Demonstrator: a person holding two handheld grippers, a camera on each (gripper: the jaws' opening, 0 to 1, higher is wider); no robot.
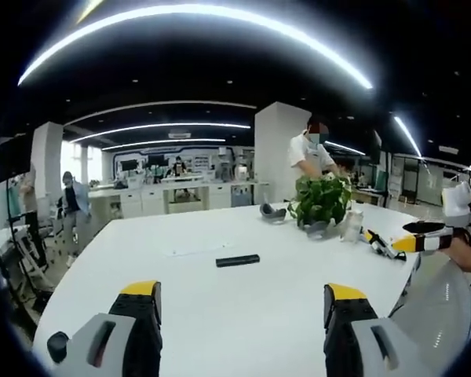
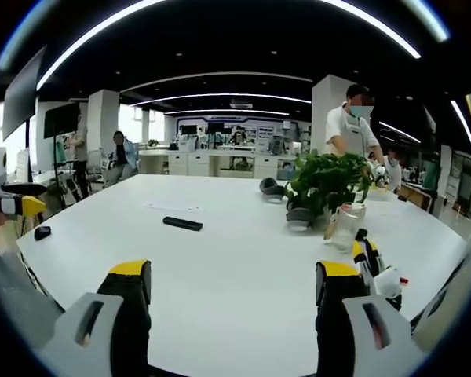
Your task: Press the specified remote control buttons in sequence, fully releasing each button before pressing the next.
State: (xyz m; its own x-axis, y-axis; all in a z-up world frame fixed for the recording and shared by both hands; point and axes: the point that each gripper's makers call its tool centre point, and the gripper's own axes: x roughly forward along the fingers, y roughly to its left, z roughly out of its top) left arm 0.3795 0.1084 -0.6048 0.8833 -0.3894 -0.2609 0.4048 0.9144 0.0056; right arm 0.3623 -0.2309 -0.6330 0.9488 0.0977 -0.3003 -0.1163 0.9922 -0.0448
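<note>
Above the near edge of the white table (image 1: 243,314), left gripper (image 1: 243,302) jaws spread wide, nothing between them. Right gripper (image 2: 234,287) same: jaws apart, empty, over the table. Black remote control (image 1: 237,260) lies flat mid-table, well ahead of both, untouched. Potted plant (image 2: 326,184) further back right, clear jar (image 2: 345,226) just beside it, gray headphones (image 2: 272,188) near. Person in white shirt (image 2: 349,129) stands behind the plant.

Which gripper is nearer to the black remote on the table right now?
Left, marginally, as far as I can tell. The remote lies ahead of the left gripper, and ahead-left of the right gripper; both hover open, well short.
</note>
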